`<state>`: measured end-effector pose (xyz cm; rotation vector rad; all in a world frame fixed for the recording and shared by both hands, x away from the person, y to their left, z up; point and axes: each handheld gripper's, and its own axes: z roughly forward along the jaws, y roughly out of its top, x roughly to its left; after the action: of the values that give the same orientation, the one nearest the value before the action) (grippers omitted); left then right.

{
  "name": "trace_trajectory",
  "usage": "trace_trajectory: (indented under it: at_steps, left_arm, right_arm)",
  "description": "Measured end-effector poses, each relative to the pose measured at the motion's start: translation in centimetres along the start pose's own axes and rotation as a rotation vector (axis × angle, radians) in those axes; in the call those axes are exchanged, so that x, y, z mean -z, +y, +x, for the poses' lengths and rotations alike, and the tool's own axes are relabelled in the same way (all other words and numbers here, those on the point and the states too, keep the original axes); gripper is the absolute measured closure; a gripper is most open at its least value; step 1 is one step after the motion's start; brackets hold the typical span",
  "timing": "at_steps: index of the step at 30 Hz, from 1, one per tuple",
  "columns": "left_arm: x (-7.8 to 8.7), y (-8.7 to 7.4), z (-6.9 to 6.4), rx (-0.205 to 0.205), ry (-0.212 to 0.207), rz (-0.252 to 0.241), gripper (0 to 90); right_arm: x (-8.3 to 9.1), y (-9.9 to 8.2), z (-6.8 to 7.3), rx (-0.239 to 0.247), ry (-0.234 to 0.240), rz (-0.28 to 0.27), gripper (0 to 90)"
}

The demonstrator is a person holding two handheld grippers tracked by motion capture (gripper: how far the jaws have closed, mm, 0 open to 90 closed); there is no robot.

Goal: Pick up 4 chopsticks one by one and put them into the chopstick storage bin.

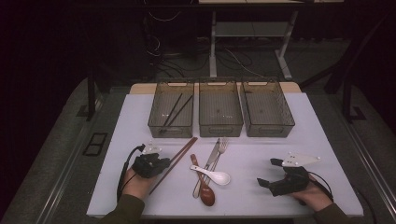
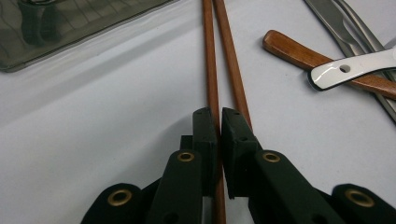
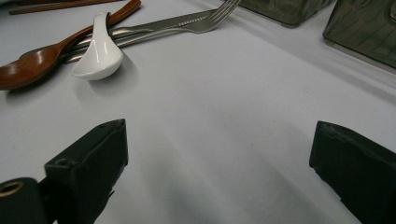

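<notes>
Two brown wooden chopsticks (image 2: 219, 56) lying slantwise near the middle of the white table (image 1: 116, 186), slim and straight, lower ends hidden under the left gripper (image 1: 161, 165) in the high view. Left gripper (image 2: 218, 116) nearly shut, black pads pinched on one chopstick, the second stick passing just beside the right pad; whether that one is caught too, hard to tell. Far tips of the pair cut off at the top edge of the left gripper view.

Right gripper (image 1: 273, 171) resting toward the table's right front corner, jaws spread wide over bare tabletop, nothing between them; both jaws cropped at the bottom of the right gripper view.

Heaped between the grippers: glossy white ceramic spoon (image 1: 215, 176), dark wooden spoon (image 1: 205, 192), steel knife (image 1: 211, 155) and fork (image 1: 222, 145), handles crossing and partly covering one another.

Along the back edge, three smoky translucent plastic bins (image 1: 221, 128), ribbed walls; left bin holding two thin dark chopsticks (image 1: 176, 109), dim through the tint. Room behind too dark to read
</notes>
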<state>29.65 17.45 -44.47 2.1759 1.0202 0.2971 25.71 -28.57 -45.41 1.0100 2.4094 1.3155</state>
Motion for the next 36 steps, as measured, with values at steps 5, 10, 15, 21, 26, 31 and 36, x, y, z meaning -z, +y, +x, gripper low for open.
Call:
trace_trajectory:
  at_steps: [5, 10, 15, 21, 26, 31, 36]
  left_arm:
    - [0.2, 0.0, 0.0, 0.007, 0.004, -0.009, 83.7]
    - [0.6, 0.1, 0.2, 0.011, -0.007, -0.021, 83.7]
    - [1.1, 0.2, 0.3, 0.0, -0.013, -0.042, 83.7]
    - [1.7, 0.3, 0.1, -0.017, -0.034, -0.046, 83.7]
    - [2.2, 0.5, -0.2, -0.02, -0.04, -0.067, 83.7]
    - [2.6, 0.6, -0.3, -0.033, -0.048, -0.077, 83.7]
    - [2.8, 0.8, -0.9, -0.048, -0.061, -0.084, 83.7]
  right_arm:
    - [0.0, 0.0, 0.0, -0.001, 0.001, -0.002, 4.2]
    - [0.0, 0.0, 0.0, 0.0, 0.001, -0.003, 4.3]
    - [0.0, 0.0, 0.0, 0.0, 0.002, -0.003, 4.2]
    - [0.0, 0.0, 0.0, -0.001, 0.003, -0.003, 4.2]
    - [0.0, 0.0, 0.0, 0.0, 0.004, -0.003, 4.2]
    - [0.0, 0.0, 0.0, 0.002, 0.004, -0.003, 4.2]
    - [0.0, 0.0, 0.1, -0.001, 0.004, -0.004, 4.3]
